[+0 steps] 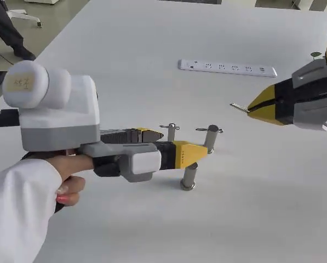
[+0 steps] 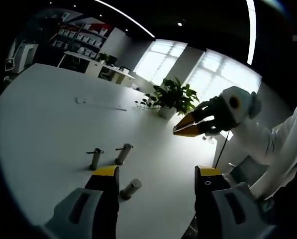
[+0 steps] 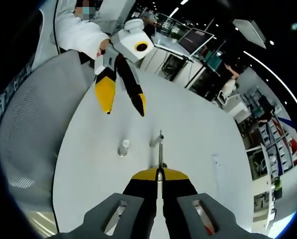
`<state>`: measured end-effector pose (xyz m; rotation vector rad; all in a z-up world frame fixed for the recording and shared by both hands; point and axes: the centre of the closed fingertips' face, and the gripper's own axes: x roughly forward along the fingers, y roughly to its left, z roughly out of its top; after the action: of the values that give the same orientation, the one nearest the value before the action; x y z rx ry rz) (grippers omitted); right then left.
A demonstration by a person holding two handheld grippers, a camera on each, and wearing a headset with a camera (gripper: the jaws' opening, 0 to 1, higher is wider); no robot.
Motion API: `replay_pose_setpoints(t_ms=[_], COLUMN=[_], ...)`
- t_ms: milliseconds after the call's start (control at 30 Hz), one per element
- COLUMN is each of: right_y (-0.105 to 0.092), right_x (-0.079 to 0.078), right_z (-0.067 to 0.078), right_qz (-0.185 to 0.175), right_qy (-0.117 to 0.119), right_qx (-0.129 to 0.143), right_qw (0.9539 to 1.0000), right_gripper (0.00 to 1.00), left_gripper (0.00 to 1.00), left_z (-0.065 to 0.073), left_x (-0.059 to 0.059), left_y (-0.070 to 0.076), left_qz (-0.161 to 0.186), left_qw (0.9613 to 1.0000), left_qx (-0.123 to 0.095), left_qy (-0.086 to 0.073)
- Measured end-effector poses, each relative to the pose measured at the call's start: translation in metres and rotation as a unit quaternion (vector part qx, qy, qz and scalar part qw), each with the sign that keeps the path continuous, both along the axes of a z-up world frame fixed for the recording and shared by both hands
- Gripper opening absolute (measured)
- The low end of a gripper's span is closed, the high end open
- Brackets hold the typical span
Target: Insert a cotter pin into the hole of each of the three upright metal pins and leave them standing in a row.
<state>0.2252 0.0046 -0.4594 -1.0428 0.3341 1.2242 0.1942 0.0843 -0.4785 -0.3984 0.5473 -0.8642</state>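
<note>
While the left tool (image 1: pixel 171 144) hangs low over the tabletop (image 1: pixel 125 55) with its jaws wide apart, gripped by a hand (image 1: pixel 70 181) in a white sleeve, the right tool (image 1: pixel 250 108) is held higher, well off to the side, with its jaws together on a cotter pin (image 1: pixel 239 107) that sticks out past the tips toward the left tool. Three metal pins stand upright around the left tool's tips. The first pin (image 1: pixel 171 133) is just beyond the gap between the jaws. The second pin (image 1: pixel 211 138) is just past the near yellow jaw. Each carries a fitted cotter pin (image 1: pixel 208 130) crosswise through its top. The third pin (image 1: pixel 189 176) stands just beneath that near jaw, its top partly hidden by it. In the left gripper view it sits just inside one jaw. Far beyond both tools lies a power strip (image 1: pixel 227 68).
</note>
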Motion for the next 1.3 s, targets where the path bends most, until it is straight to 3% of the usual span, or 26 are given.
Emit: replay_pose_setpoints(t_ms=[67,233,700,1033,1300], right_y=[-0.001,0.0,0.007,0.011,0.013], right_x=[-0.001,-0.011,-0.035,-0.041,-0.042], right_z=[-0.002,-0.006,-0.014,-0.013,-0.013], right_qz=[0.004,0.006,-0.009,-0.01,-0.005], right_qy=[-0.023,-0.036,-0.037,-0.04,-0.042], right_qx=[-0.012,-0.016,-0.002,0.004,0.005], right_qw=[0.9996,0.9992,0.9993,0.9991,0.9991], right_gripper=[0.0,0.0,0.0,0.0,0.0], left_gripper=[0.59,0.53,0.35,0.22,0.06], left_z=[0.001,0.004,0.011,0.013,0.014], left_x=[0.002,0.005,0.003,-0.002,-0.002], left_y=[-0.004,-0.012,-0.04,-0.056,-0.057], left_qz=[0.005,0.007,-0.02,-0.041,-0.039], left_qw=[1.0,0.9998,0.9995,0.9985,0.9974], left_qx=[-0.006,-0.016,-0.02,-0.028,-0.042], left_qy=[0.004,0.009,0.012,0.025,0.045])
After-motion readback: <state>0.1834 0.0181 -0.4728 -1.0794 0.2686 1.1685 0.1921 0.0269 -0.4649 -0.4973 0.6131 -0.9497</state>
